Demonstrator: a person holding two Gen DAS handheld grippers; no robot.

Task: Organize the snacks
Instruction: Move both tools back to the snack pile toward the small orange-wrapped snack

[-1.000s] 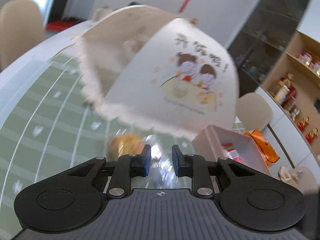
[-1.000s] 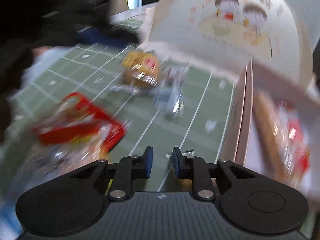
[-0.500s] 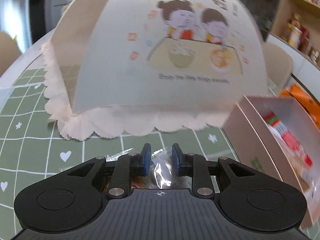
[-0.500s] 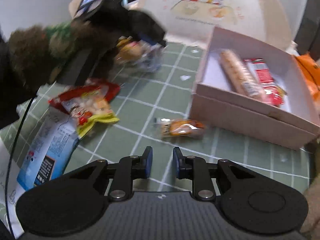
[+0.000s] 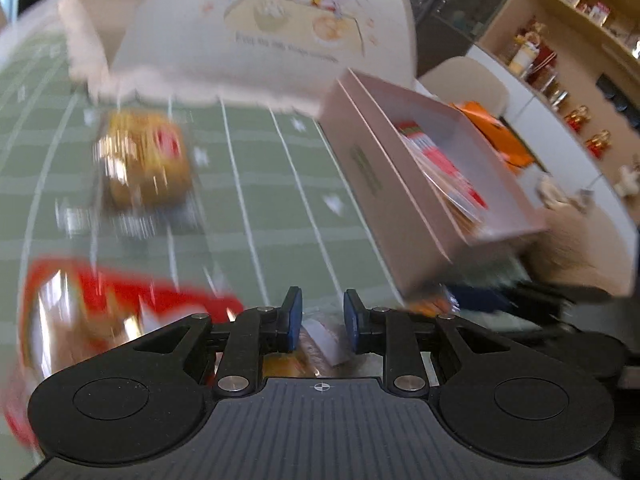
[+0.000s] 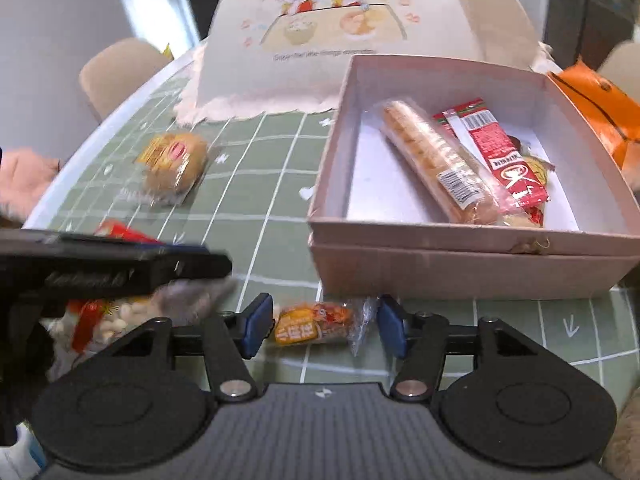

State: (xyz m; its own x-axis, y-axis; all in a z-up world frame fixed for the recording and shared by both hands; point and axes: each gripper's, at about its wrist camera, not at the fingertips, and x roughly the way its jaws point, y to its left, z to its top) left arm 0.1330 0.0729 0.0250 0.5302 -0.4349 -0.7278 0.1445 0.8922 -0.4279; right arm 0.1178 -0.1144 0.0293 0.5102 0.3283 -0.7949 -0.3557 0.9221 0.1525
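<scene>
In the left wrist view: left gripper narrow, a clear-wrapped snack between its jaws (hold unclear through blur); possible slip. In the right wrist view: right gripper opening astride small orange-wrapped snack packet beside pink cardboard box; crinkly wrapper liable to skid.

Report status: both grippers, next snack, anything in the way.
Right gripper opening, astride small orange snack packet, pads clear. Left gripper narrow over a packet, grip unclear. Pink box just behind; left gripper crowds from the left.
</scene>
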